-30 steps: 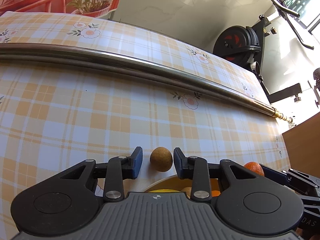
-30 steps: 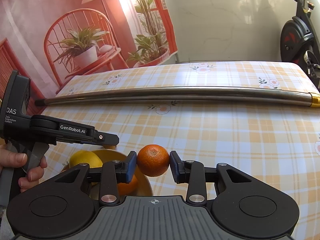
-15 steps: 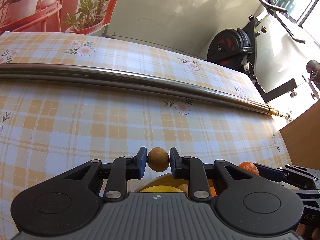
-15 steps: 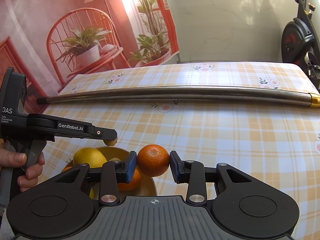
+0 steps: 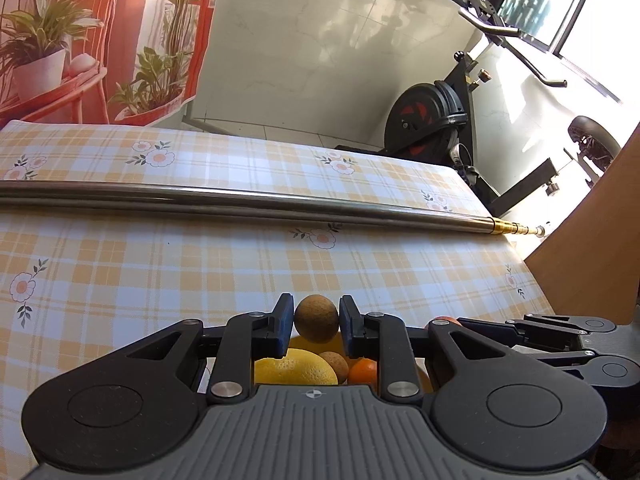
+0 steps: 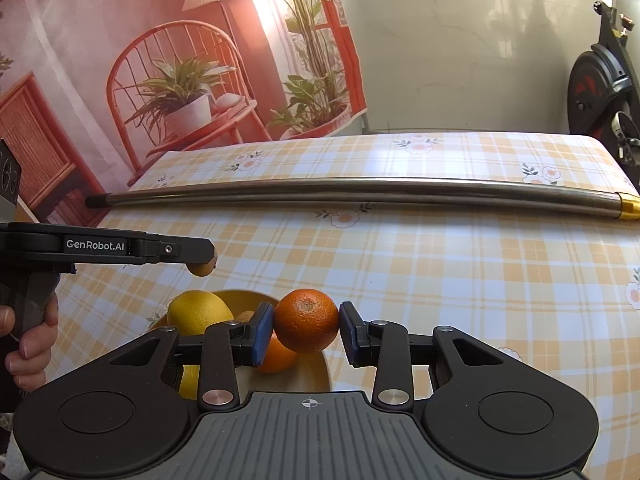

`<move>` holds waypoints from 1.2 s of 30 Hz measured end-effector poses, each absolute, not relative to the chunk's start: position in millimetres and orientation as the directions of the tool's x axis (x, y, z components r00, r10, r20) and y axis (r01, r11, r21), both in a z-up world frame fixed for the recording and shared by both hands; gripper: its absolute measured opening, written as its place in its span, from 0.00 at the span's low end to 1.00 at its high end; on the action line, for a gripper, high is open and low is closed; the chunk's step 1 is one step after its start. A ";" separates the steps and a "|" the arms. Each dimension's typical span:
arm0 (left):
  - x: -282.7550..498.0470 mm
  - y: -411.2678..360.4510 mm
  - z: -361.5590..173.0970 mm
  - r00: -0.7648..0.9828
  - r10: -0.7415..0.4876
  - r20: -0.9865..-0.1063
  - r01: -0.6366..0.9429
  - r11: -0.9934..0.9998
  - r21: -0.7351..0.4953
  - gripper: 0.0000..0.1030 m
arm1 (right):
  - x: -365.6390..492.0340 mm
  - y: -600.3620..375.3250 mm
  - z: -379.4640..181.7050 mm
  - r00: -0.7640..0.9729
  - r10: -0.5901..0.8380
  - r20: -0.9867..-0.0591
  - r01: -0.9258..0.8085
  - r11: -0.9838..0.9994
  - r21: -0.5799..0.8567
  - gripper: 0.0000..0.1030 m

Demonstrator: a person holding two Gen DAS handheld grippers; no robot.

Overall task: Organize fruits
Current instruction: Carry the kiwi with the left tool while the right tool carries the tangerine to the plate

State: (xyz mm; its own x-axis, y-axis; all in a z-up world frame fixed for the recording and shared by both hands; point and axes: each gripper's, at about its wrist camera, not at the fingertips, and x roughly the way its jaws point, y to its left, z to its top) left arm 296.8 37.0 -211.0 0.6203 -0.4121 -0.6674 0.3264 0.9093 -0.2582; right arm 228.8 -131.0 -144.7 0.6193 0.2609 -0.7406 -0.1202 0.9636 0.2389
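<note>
My left gripper point(image 5: 316, 322) is shut on a small brown round fruit point(image 5: 316, 318) and holds it above a yellow bowl point(image 6: 316, 372). The bowl holds a lemon point(image 5: 294, 370), another brown fruit point(image 5: 334, 363) and an orange point(image 5: 363, 372). My right gripper point(image 6: 307, 330) is shut on an orange point(image 6: 307, 320), held above the bowl's right side. In the right wrist view the left gripper point(image 6: 200, 258) shows side-on at the left with the brown fruit point(image 6: 202, 269) at its tip, over the lemon point(image 6: 199, 312).
A long steel rod point(image 6: 360, 192) with a brass tip point(image 6: 628, 206) lies across the checked tablecloth point(image 6: 460, 280) beyond the bowl. An exercise bike point(image 5: 436, 120) stands past the table's far right corner. A wooden panel point(image 5: 592, 240) rises at the right edge.
My left gripper closed on the brown fruit and lifted it, tilting up. My right gripper has risen slightly with the orange.
</note>
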 end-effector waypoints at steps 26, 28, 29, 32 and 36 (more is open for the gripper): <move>242.0 33.1 -226.1 0.602 -0.449 -0.660 0.322 0.893 -0.314 0.25 | 200.2 -107.6 -146.6 0.577 0.322 -0.751 -0.183 0.947 0.265 0.32; 242.9 33.5 -226.1 0.603 -0.446 -0.661 0.315 0.895 -0.316 0.25 | 200.6 -104.1 -146.9 0.572 0.326 -0.752 -0.195 0.945 0.262 0.32; 243.4 33.6 -226.1 0.604 -0.444 -0.662 0.310 0.896 -0.317 0.25 | 201.2 -102.8 -147.4 0.569 0.327 -0.754 -0.197 0.945 0.260 0.32; 242.8 34.4 -226.5 0.607 -0.437 -0.664 0.295 0.900 -0.322 0.25 | 204.0 -99.6 -150.0 0.563 0.328 -0.759 -0.204 0.944 0.257 0.32; 243.1 36.1 -226.8 0.610 -0.431 -0.665 0.280 0.902 -0.328 0.25 | 207.6 -95.6 -153.4 0.551 0.341 -0.761 -0.221 0.940 0.261 0.32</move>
State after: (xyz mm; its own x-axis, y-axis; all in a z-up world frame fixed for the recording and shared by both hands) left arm 243.1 36.1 -226.8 0.6102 -0.4306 -0.6650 0.2798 0.9024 -0.3276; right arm 207.6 -95.6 -153.4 0.5511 0.3413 -0.7615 -0.2210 0.9396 0.2612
